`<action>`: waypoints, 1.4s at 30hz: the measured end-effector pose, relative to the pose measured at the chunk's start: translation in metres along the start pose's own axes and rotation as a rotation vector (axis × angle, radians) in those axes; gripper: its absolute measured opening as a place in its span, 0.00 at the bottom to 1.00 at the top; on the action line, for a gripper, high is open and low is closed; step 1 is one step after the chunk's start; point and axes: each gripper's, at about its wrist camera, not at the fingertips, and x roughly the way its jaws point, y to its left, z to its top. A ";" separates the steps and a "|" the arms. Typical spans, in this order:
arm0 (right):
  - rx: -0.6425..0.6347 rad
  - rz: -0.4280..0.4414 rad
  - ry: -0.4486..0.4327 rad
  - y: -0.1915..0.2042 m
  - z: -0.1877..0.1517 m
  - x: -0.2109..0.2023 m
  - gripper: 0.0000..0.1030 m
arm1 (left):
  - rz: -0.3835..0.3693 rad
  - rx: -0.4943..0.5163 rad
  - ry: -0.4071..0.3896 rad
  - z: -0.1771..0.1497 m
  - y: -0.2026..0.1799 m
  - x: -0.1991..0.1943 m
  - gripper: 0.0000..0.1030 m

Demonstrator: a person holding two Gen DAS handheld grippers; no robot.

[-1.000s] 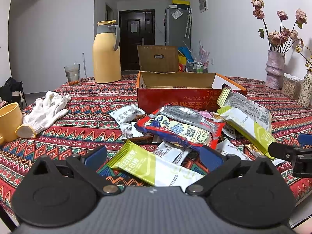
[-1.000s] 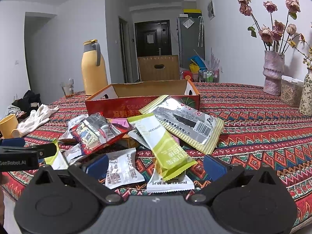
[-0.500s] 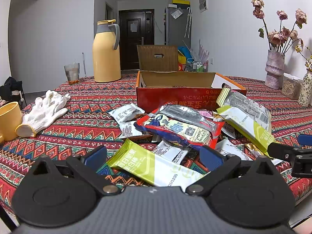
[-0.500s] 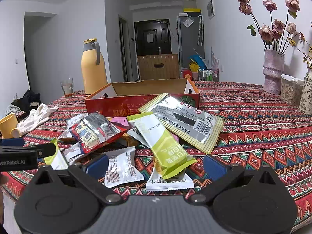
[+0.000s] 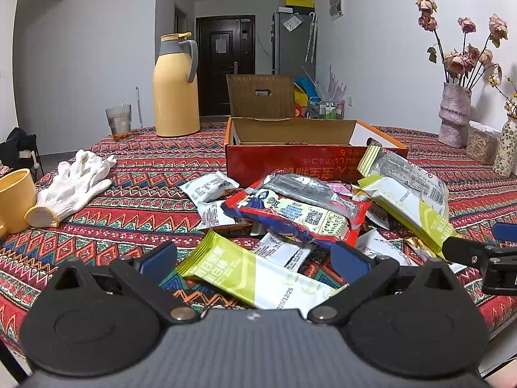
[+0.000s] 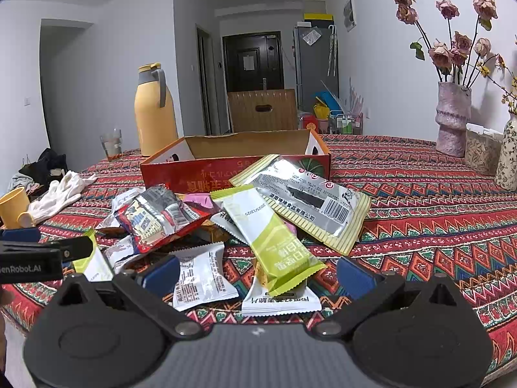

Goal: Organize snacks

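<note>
A heap of snack packets lies on the patterned tablecloth in front of an open red cardboard box (image 5: 290,161) (image 6: 181,171). My left gripper (image 5: 255,260) is open, and a green-and-white bar (image 5: 245,271) lies on the table between its blue pads. A red-and-blue packet (image 5: 297,213) rests just beyond it. My right gripper (image 6: 258,273) is open too, with another green bar (image 6: 268,239) and small white packets (image 6: 200,274) in front of it. A large silver packet with a striped edge (image 6: 307,200) leans on the box. Each gripper shows at the edge of the other's view.
A yellow thermos jug (image 5: 176,87) and a glass (image 5: 119,121) stand at the back left. White gloves (image 5: 77,181) and a yellow cup (image 5: 14,197) lie at the left. Vases with dried flowers (image 6: 452,116) stand at the right. The table's front edge is near.
Both grippers have crept slightly forward toward the snack heap. Nothing has been taken hold of and the packets have not moved.
</note>
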 end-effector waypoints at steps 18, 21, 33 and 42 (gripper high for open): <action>0.000 0.000 0.001 0.000 0.000 0.000 1.00 | 0.000 -0.001 0.001 0.000 0.000 0.000 1.00; -0.001 -0.001 0.002 -0.001 0.000 0.000 1.00 | 0.000 -0.001 0.002 0.000 0.000 0.000 1.00; -0.071 -0.066 0.004 -0.014 0.009 0.021 0.99 | 0.003 0.009 0.025 0.001 -0.004 0.007 1.00; -0.200 -0.006 0.085 -0.012 0.025 0.069 0.84 | 0.016 0.011 0.051 0.004 -0.002 0.019 1.00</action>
